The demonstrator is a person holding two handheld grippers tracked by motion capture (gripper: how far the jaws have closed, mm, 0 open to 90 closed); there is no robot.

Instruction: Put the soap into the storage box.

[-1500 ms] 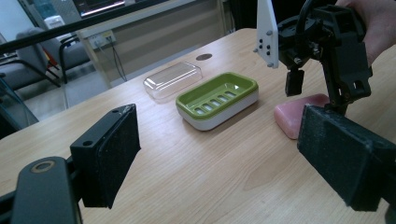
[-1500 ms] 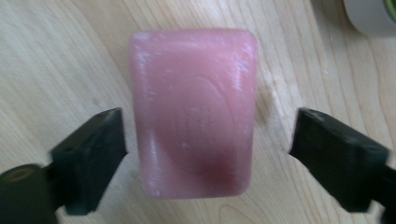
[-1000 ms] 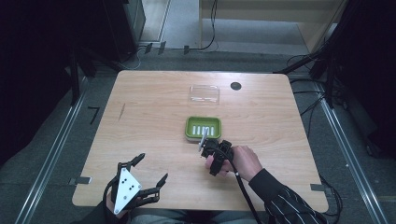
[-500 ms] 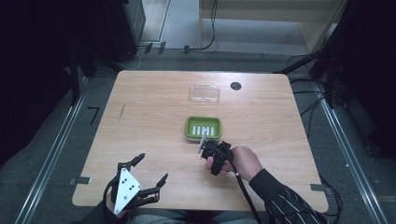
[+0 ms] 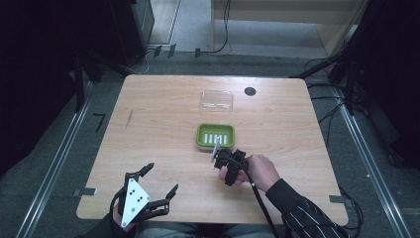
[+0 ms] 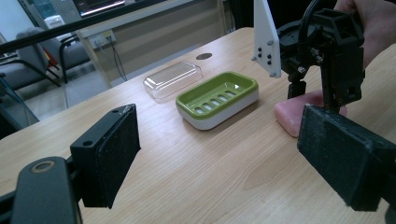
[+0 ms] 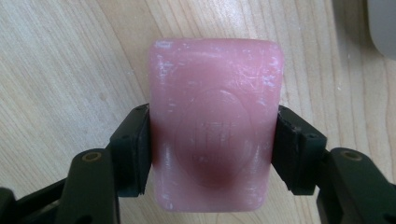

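At the table's near left edge, left gripper point(image 5: 148, 191) sits with jaws spread wide, nothing between them. Near centre-right, right gripper point(image 7: 212, 149) points down, pads clamped on both long sides of the pink soap bar point(image 7: 215, 128); jaws have just been closing onto it. Soap lies flat on the wooden table point(image 5: 163, 114), just in front of the green soap dish point(image 5: 215, 135), not touching it. Beyond the dish, well apart: clear lid point(image 5: 217, 99), then a dark round disc point(image 5: 250, 91).

right tool point(image 5: 221, 164) beside green soap dish point(image 5: 215, 136)
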